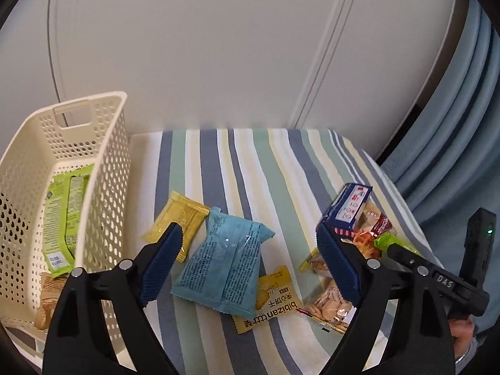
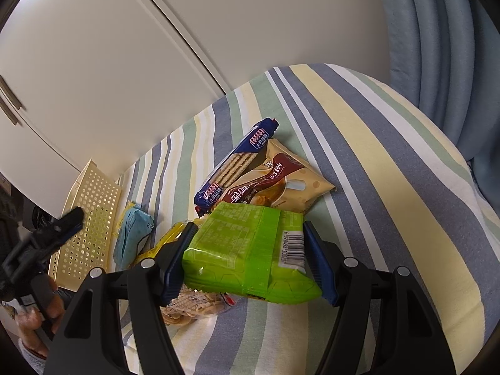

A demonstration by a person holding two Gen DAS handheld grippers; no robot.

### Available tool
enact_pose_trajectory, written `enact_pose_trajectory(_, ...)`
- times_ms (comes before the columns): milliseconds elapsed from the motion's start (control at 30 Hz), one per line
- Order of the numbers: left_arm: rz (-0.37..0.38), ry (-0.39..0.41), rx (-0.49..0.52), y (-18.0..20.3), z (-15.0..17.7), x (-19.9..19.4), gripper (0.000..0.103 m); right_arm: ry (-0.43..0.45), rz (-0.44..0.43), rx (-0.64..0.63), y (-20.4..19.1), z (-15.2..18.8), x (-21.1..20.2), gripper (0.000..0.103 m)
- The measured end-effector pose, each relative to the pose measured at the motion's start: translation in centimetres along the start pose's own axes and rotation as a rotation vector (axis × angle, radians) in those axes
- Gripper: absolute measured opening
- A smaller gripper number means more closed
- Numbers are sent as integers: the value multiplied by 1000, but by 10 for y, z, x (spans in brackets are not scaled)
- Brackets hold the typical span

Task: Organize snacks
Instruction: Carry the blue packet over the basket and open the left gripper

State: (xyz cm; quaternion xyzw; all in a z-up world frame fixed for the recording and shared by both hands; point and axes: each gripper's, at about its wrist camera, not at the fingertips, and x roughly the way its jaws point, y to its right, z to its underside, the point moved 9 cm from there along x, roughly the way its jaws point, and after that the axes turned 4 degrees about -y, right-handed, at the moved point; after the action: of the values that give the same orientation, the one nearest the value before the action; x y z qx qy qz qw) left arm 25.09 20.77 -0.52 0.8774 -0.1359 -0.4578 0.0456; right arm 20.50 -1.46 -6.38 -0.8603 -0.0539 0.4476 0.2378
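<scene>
Striped table [image 1: 281,156]: basket [image 1: 103,162] holds few packets; most remain outside. Left tool [image 1: 250,259] wide, empty; right tool [image 2: 250,259] grips green packet [image 2: 247,250].

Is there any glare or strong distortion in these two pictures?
Left wrist view: small glare spots on the light blue packet; the fisheye bends the door edges. Right wrist view: shine along the green packet; the striped cloth bulges like a dome.

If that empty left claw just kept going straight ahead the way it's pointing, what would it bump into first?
Most likely the light blue snack packet, which lies on the striped cloth directly between the open left claw fingers. Depth is hard to judge through the fisheye.
</scene>
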Motion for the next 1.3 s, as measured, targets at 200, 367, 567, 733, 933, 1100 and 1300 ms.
enact_pose_trajectory(200,-35,-95,37,-2,15,54,89,-1,-5,2,1,1,-1,67)
enact_pose_trajectory(367,-13,-170,-16,-13,20,81,88,-4,-6,-4,-1,2,0,67)
enact_pose_trajectory(567,-13,-204,-6,-9,19,93,61,-4,-8,-2,-3,3,1,67)
enact_pose_trajectory(733,-5,-152,-1,-4,15,81,56,-3,-9,-2,-3,3,1,67)
enact_pose_trajectory(933,8,-61,-13,2,8,46,55,-3,-8,-2,-3,3,1,67)
enact_pose_trajectory(1100,1,32,-41,-3,-9,8,55,-4,-8,-2,-3,3,1,67)
enact_pose_trajectory(1300,-43,142,-88,-29,-26,-39,56,-3,-8,-3,-3,3,1,67)
